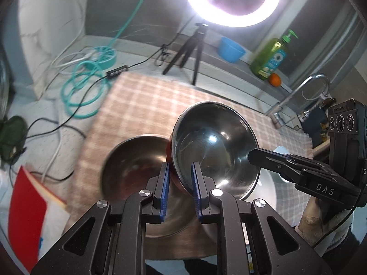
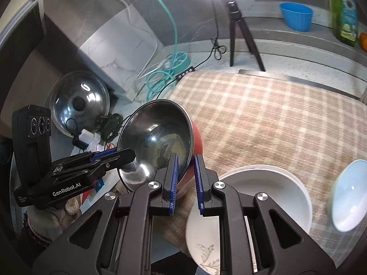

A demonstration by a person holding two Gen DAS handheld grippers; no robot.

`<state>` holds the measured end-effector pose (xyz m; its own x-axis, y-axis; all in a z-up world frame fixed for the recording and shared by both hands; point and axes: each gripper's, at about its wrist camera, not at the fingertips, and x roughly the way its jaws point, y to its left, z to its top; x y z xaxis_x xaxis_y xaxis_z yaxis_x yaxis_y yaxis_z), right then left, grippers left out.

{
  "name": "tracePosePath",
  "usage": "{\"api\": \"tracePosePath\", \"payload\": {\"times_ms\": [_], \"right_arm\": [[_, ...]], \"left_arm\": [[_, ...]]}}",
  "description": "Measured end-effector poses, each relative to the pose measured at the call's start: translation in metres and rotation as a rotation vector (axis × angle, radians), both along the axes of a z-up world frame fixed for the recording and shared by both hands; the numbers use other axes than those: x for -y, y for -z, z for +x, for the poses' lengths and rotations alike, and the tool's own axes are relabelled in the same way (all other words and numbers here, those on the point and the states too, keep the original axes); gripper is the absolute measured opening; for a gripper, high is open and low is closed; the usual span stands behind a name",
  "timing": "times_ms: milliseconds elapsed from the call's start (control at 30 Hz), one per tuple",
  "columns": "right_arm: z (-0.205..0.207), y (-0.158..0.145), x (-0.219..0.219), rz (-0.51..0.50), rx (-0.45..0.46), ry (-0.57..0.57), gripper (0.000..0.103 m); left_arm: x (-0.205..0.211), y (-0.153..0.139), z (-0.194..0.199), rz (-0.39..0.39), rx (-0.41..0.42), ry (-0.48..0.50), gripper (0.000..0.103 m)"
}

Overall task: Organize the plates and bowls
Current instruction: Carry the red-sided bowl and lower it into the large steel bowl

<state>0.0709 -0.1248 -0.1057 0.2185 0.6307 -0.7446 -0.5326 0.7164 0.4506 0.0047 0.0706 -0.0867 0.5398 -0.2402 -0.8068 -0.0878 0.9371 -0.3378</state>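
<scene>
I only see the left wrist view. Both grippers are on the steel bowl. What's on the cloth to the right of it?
Observer: A white bowl, with a leaf-patterned plate showing at its near edge.
Operator: Anything beyond that?
Observer: A pale blue bowl on the checked cloth, apart from the white one.
Operator: How does the right gripper hold?
Observer: The right gripper straddles the rim of the steel bowl, one pad inside and one on the red outside.
</scene>
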Motion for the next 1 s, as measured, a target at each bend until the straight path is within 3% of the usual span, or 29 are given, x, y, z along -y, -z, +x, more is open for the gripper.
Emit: {"api": "tracePosePath", "payload": {"times_ms": [433,1000], "right_arm": [[-0.012,0.033,-0.054,-0.096,-0.038,-0.099,0.015],[-0.008,0.056,-0.074,-0.181,-0.060,-0.125,0.015]], "left_arm": [[-0.034,0.028,-0.019,-0.002,-0.070,-0.057,0.017],[-0.038,0.051,-0.015,0.025,-0.135,-0.032,0.017]]}}
